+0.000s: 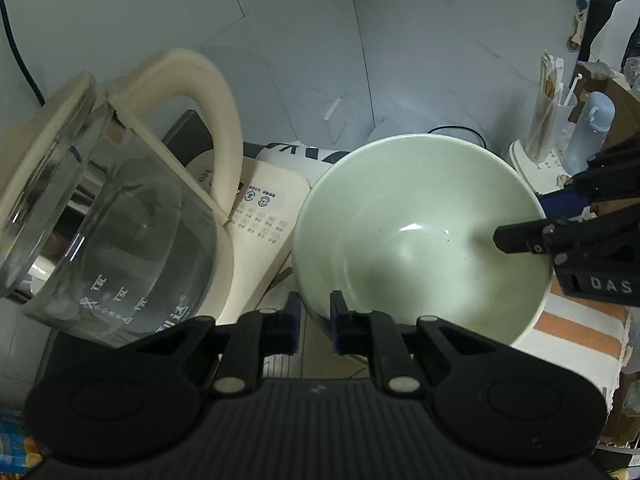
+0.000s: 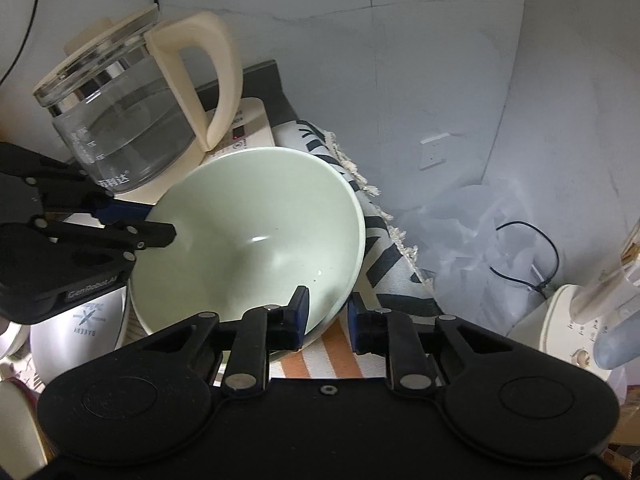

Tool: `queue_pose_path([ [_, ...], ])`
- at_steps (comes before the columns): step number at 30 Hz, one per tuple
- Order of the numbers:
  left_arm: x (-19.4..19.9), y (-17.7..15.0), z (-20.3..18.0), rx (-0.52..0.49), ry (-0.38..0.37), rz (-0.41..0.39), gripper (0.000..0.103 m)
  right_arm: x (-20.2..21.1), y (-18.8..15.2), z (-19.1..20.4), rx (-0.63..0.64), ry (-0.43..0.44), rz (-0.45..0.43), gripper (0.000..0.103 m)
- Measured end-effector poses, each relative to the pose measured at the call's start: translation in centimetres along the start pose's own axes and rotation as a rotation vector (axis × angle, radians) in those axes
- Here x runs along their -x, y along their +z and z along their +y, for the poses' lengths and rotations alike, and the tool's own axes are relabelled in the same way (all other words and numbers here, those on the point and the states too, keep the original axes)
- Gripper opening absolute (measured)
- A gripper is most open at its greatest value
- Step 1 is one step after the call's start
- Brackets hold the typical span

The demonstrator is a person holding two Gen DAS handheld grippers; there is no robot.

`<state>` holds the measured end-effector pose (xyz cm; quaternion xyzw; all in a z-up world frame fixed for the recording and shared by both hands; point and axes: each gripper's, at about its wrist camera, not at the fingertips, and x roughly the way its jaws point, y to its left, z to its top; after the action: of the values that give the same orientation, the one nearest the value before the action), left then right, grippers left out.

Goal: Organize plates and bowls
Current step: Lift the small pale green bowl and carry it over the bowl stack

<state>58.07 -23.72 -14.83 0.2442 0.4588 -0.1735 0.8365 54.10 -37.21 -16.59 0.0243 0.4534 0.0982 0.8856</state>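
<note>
1. Black linkage fills the bottom of each wrist view; the left gripper [image 1: 314, 320] straddles the near rim of the bowl [image 1: 416, 236], one blue pad inside and one outside, jaws narrow. Whether the pads press the rim is hard to tell.
2. On the opposite side, the right gripper [image 2: 328, 320] sits over the bowl's rim [image 2: 256, 240] the same way, jaws narrow; actual contact is not clear either.
3. One bowl is visible, pale green, tilted, with nothing inside but a highlight. Its underside and whatever supports it are hidden.
4. One glass kettle [image 1: 108, 216] with a cream handle stands just beside the bowl on a cream base with printed buttons [image 1: 256, 216]. Clear water shows in it in the right wrist view.
5. Under the bowl lie a black-and-white patterned cloth [image 2: 388, 240] and an orange-striped cloth [image 1: 576, 332], both partly covered.
6. A clear cup [image 1: 548, 120] holds several sticks, too blurred to count, next to a pale blue bottle [image 1: 588, 132].
7. A silvery appliance [image 2: 80, 328] is largely hidden behind the left gripper in the right wrist view.
</note>
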Motion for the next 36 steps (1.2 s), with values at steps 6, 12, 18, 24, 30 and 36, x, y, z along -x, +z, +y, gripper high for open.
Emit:
queue_pose_path([
  [6,1.1,0.0,0.2,0.026,0.009,-0.030,0.011,0.9,-0.2,0.3,-0.001,-0.003,-0.013,0.018],
  [12,2.9,-0.1,0.3,0.022,0.029,-0.044,0.011,2.6,-0.2,1.3,-0.002,-0.006,-0.037,0.018],
  [18,5.2,-0.7,0.8,0.029,0.049,-0.066,0.011,4.9,-0.2,3.1,0.014,-0.007,-0.076,0.018],
  [24,8.6,-1.9,1.3,0.041,0.078,-0.098,0.011,7.6,-0.4,5.7,0.035,0.000,-0.113,0.018],
  [30,11.8,-3.7,2.1,0.059,0.104,-0.120,0.010,9.9,-0.9,8.3,0.057,0.010,-0.138,0.018],
  [36,14.8,-6.1,2.5,0.068,0.129,-0.132,0.010,11.9,-2.5,10.9,0.074,0.024,-0.149,0.018],
])
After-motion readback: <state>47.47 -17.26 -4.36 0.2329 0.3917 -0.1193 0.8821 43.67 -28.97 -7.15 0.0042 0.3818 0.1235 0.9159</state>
